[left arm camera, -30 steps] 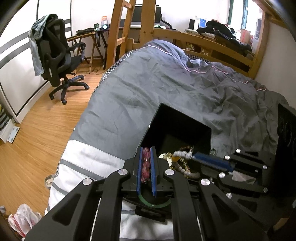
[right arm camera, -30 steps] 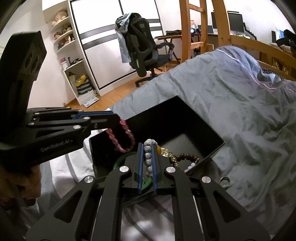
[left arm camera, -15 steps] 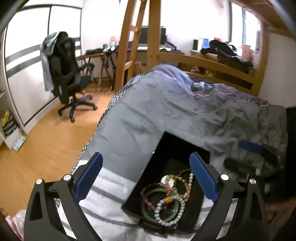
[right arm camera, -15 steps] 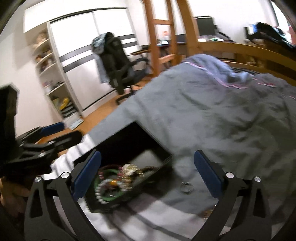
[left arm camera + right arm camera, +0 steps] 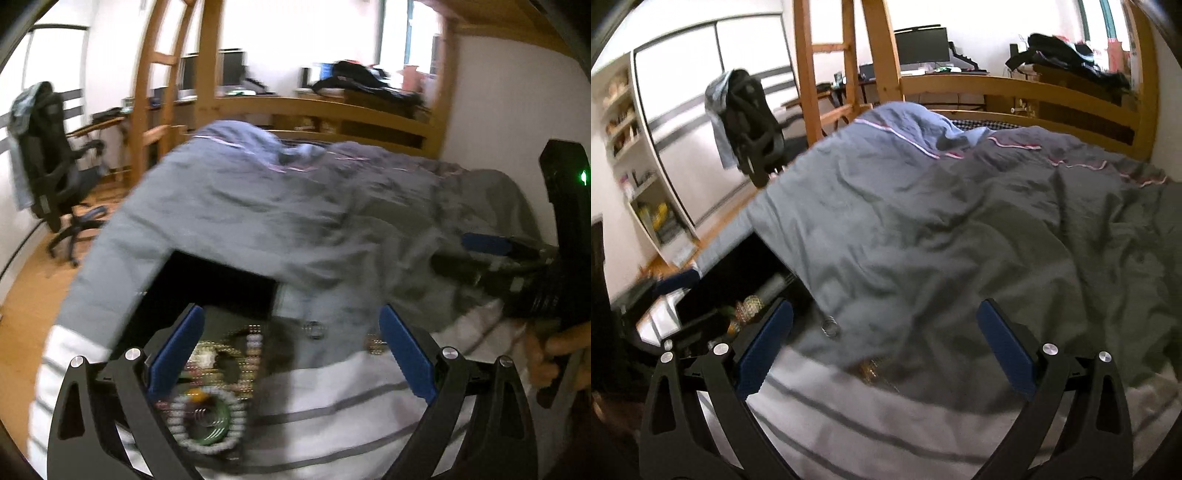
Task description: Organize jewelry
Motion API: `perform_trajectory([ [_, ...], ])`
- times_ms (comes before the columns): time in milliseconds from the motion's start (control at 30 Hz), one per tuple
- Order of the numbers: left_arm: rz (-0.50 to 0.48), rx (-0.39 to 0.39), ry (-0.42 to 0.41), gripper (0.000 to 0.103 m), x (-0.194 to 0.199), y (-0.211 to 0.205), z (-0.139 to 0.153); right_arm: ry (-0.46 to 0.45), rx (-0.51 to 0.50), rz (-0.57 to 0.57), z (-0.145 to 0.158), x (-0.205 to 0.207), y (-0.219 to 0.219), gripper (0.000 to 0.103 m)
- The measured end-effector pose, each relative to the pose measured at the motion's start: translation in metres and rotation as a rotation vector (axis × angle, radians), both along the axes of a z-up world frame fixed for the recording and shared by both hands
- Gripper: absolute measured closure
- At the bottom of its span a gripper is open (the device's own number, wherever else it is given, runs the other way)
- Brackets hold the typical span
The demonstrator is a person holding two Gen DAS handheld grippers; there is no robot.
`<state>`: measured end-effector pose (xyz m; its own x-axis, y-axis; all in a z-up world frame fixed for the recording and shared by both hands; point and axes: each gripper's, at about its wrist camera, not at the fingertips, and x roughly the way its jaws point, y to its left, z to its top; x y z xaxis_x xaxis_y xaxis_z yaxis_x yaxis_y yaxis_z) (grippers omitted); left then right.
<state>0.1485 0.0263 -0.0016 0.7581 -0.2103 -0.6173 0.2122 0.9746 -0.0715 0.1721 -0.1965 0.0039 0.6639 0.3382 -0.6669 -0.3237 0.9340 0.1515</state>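
Both tongs open above the bed; jewelry lies in and beside the black box.

Left wrist view: the left tongs stand spread wide, holding nothing. The black box sits near the bed's foot edge, containing a green bangle ringed by a white bead bracelet. A silver ring lies just beside the box.

Right wrist view: the right tongs are likewise spread and empty. The silver ring rests on the grey duvet; a gold chain lies near it.

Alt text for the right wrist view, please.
Open right tongs hover over a grey duvet, with a small silver ring lying on it beside a black jewelry box at left.
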Motion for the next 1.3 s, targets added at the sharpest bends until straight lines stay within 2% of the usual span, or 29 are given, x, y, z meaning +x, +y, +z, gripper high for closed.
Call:
perform_trajectory([
  [33,-0.035,-0.004,0.001,0.009,0.0,-0.009,-0.003,0.005,-0.036,0.016,-0.006,-0.008,-0.001,0.008],
  [67,-0.059,-0.004,0.004,0.009,0.002,-0.017,-0.006,0.017,-0.051,0.038,-0.011,-0.011,-0.003,0.027],
  [100,-0.068,0.0,0.008,0.009,0.003,-0.022,-0.009,0.049,-0.063,0.072,-0.019,-0.012,-0.003,0.04],
  [133,-0.081,0.005,0.015,0.01,0.005,-0.028,-0.014,0.099,-0.069,0.1,-0.031,-0.009,-0.005,0.042],
  [200,-0.102,0.009,0.027,0.017,0.01,-0.035,-0.022,0.151,-0.069,0.128,-0.05,-0.003,-0.007,0.064],
  [333,-0.157,0.014,0.075,0.037,0.028,-0.048,-0.041,0.207,-0.101,0.148,-0.08,0.004,0.001,0.067],
  [533,-0.169,0.032,0.154,0.057,0.052,-0.058,-0.068,0.205,-0.081,0.206,-0.094,0.005,0.026,0.067],
  [667,-0.133,0.059,0.171,0.058,0.061,-0.056,-0.08,0.216,-0.093,0.173,-0.105,0.014,0.031,0.067],
  [733,-0.12,0.061,0.191,0.064,0.068,-0.052,-0.087,0.219,-0.099,0.168,-0.108,0.018,0.034,0.069],
  [833,-0.118,0.097,0.206,0.071,0.071,-0.056,-0.096,0.227,-0.168,0.139,-0.116,0.021,0.038,0.087],
  [900,-0.123,0.116,0.224,0.076,0.072,-0.058,-0.102,0.238,-0.152,0.104,-0.115,0.023,0.031,0.089],
  [1000,-0.134,0.08,0.258,0.091,0.075,-0.055,-0.106,0.227,-0.117,0.014,-0.108,0.027,0.013,0.089],
  [1067,-0.135,0.05,0.271,0.095,0.075,-0.052,-0.105,0.217,-0.081,-0.025,-0.102,0.029,0.004,0.089],
  [1133,-0.14,0.035,0.275,0.098,0.074,-0.052,-0.105,0.196,-0.04,-0.05,-0.095,0.03,-0.004,0.089],
  [1300,-0.131,0.015,0.259,0.099,0.07,-0.05,-0.098,0.167,-0.021,-0.057,-0.087,0.034,-0.004,0.089],
])
